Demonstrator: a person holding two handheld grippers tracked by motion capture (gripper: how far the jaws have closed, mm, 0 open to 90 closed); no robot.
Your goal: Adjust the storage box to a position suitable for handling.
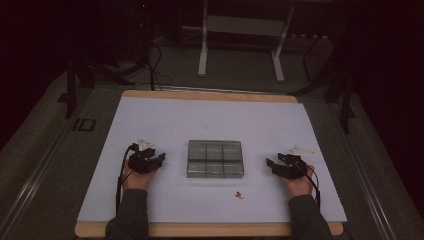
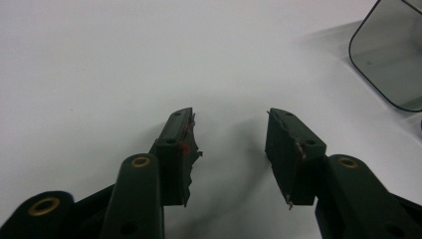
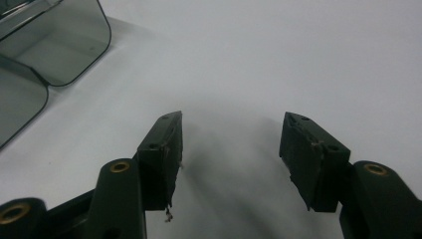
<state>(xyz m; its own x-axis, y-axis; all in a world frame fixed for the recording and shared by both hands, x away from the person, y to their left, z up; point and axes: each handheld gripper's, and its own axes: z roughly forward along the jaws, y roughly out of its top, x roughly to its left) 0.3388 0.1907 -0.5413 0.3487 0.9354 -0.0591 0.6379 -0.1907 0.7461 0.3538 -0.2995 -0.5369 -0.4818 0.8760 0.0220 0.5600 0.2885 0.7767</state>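
Both pairs of jaws stand wide apart with only bare white table (image 1: 165,120) between them and ahead of them. The clear box (image 1: 215,158) with six little rooms sits between the left gripper (image 1: 159,159) and the right gripper (image 1: 270,164), blocking the straight way across.

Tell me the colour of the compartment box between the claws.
Translucent grey box, clearest in the right gripper view.

Dim high view, brighter soft-shadowed close-ups.

The letters "ID" stand on the dark floor (image 1: 83,124) left of the table.
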